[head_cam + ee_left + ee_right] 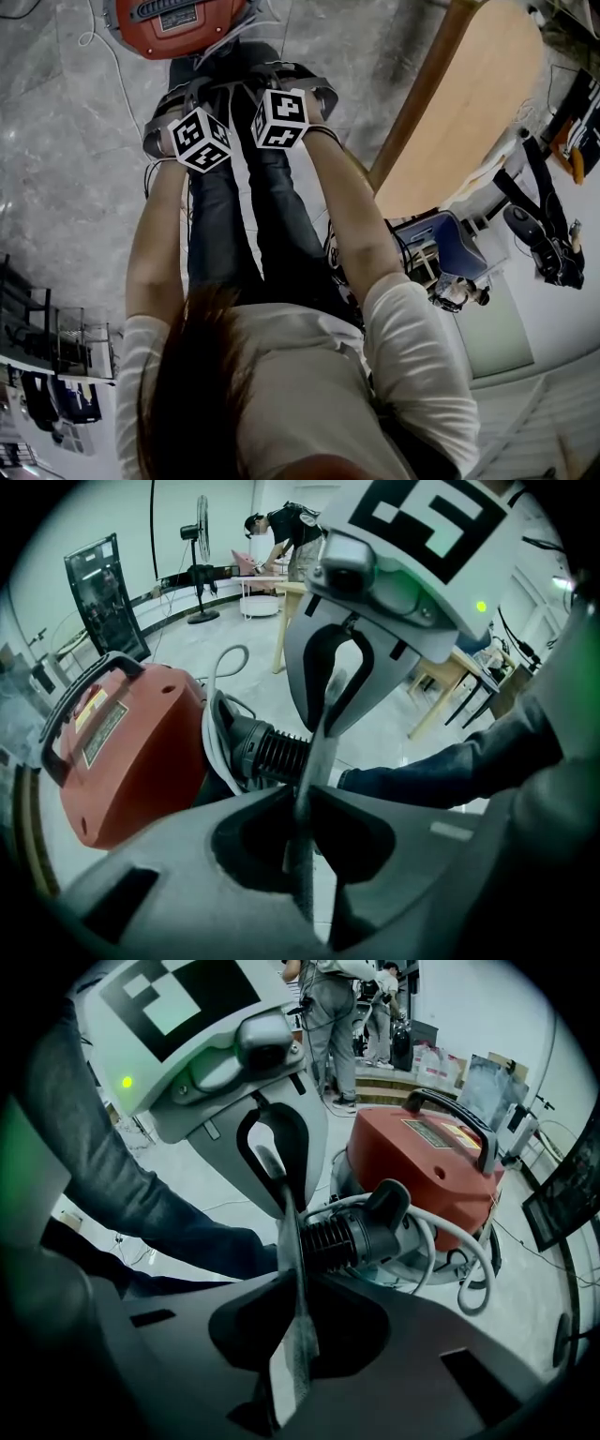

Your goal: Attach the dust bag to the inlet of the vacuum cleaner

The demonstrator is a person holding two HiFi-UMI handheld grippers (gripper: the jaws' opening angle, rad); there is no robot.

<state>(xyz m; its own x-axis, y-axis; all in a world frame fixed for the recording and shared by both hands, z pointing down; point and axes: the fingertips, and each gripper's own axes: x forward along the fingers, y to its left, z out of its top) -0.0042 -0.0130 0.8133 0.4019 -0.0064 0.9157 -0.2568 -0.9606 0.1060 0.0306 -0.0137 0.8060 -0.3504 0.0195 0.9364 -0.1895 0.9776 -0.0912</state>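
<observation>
Both tools are clenched on the same thing. My left gripper and my right gripper face each other, and each pinches one edge of a thin, flat grey sheet that I take to be the dust bag. Each gripper view shows it edge-on, as a narrow strip running from that gripper's own jaws up to the other's. In the head view the two marker cubes sit side by side and nearly touching, and the bag is hidden below them.

The round red plastic vacuum cleaner stands on the pale floor ahead of me, beyond my knees and lower than the grippers. Its black ribbed fitting, which I judge to be the inlet, sticks out of the body towards me. It lies left of the strip in the left gripper view and right of it in the right gripper view, so it sits on the bag's far side. Its long axis points roughly at the bag's flat face, not along it. It looks near the bag but not yet touching.

So I judge the coming move to be one push away from me and downward, both hands together. Neither hand is clearly ahead, though the right cube sits a touch closer to the vacuum cleaner in the head view.
</observation>
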